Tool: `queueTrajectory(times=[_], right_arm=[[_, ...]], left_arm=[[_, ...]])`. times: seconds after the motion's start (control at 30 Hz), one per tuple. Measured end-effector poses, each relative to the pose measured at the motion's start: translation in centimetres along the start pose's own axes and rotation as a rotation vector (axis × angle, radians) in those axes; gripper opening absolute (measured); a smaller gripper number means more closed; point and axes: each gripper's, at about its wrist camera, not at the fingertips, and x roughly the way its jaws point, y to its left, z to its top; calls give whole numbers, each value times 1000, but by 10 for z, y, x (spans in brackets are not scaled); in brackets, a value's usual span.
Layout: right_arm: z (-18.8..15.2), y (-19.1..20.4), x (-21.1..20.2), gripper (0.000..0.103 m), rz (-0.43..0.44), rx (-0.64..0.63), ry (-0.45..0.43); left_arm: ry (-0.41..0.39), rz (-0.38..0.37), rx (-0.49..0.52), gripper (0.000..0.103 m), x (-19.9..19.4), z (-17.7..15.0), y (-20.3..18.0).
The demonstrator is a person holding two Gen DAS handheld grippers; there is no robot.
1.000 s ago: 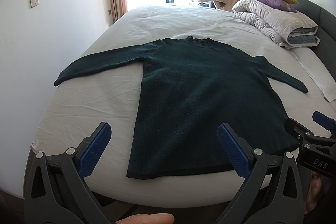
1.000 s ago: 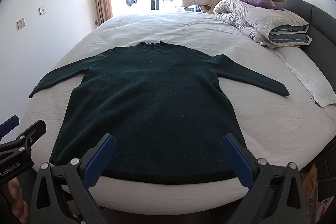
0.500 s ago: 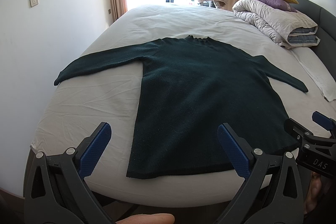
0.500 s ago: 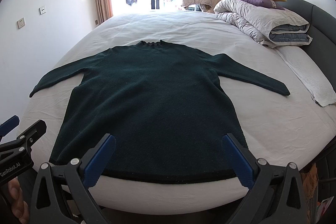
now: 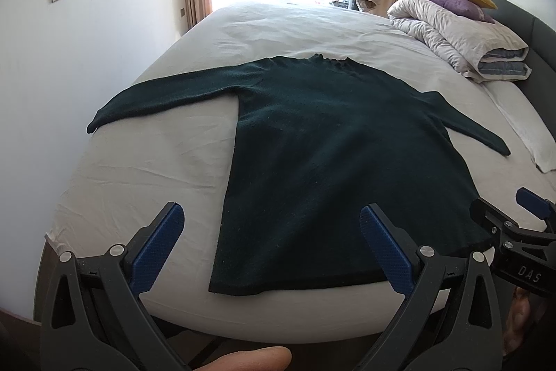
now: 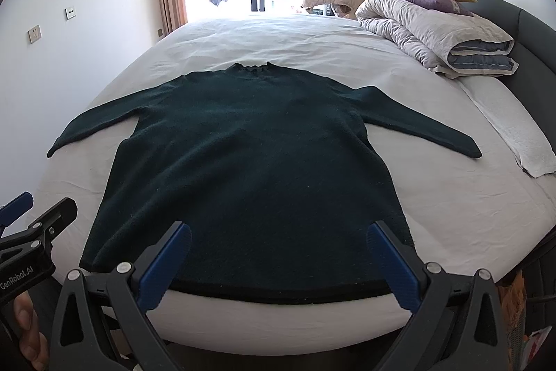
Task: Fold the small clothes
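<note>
A dark green long-sleeved sweater (image 5: 333, 145) lies flat on the white bed, collar far, hem near, both sleeves spread out to the sides. It also fills the middle of the right wrist view (image 6: 257, 162). My left gripper (image 5: 271, 232) is open and empty, held above the bed's near edge over the hem's left part. My right gripper (image 6: 278, 249) is open and empty, just above the hem's middle. Each gripper shows at the edge of the other's view: the right gripper (image 5: 521, 232) at the right, the left gripper (image 6: 31, 232) at the left.
A rolled grey duvet (image 6: 434, 33) with yellow and purple pillows lies at the far right by the dark headboard (image 6: 521, 23). A folded white towel (image 6: 514, 131) lies right of the sweater. The white wall (image 5: 69, 58) runs close along the bed's left side. A window with curtains is at the back.
</note>
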Motion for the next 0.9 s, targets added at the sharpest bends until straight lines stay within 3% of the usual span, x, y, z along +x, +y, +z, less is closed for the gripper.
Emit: queueTrajectory(times=[0.13,0.27,0.43,0.5,0.7,0.77,0.8,0.9], right_arm=[[3,4,0,103,-2,-7,11],[10,3,2,103,4,-16,20],[14,2,8,103,45,-19,9],[19,2,12,103,66,-17,11],[29,11,19,103,139,-16,-17],[33,16,20,103,175,-15,-31],[35,19,21,103,193,-16,-42],[41,29,24,103,237,-19,-66]], left_arm=[[5,-11,-11,103,3,1,2],[-23,-83,-46,103,7,0,11],[-21,-131,-118,103,28,2,48],[-3,-178,-212,103,45,7,80],[-62,-289,-460,103,92,34,188],[-70,-279,-528,103,106,45,223],[-65,-314,-574,103,118,51,246],[-91,-421,-829,103,150,52,318]])
